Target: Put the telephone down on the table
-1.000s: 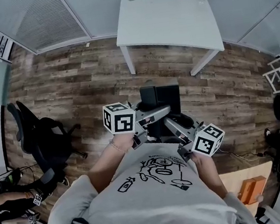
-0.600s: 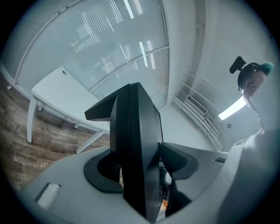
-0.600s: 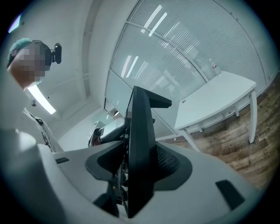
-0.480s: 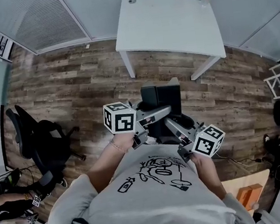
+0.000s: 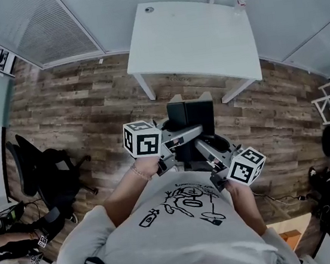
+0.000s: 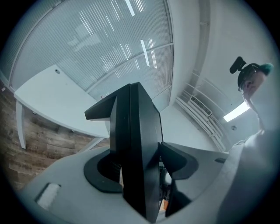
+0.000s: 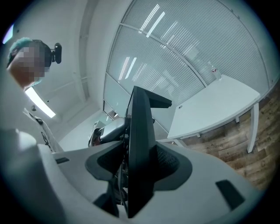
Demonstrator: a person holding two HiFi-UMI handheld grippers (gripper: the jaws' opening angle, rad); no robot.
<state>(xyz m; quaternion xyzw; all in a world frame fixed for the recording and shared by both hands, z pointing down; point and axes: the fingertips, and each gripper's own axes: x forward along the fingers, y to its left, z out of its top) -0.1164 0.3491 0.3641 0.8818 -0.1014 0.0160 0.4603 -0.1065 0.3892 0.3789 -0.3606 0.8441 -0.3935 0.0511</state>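
Head view: left gripper and right gripper each clamp one side of the black telephone, held above the wooden floor, short of the white table. Uneven squeeze could twist it loose.

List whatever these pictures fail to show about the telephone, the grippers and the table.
1. Keys and handset of the telephone: the head view shows only a dark top, its lower part covered by the left gripper and right gripper. Both gripper views show just its edge.
2. Small item at the far corner of the table: too small in the head view to name.
3. Far table legs: hidden under its top in the head view.
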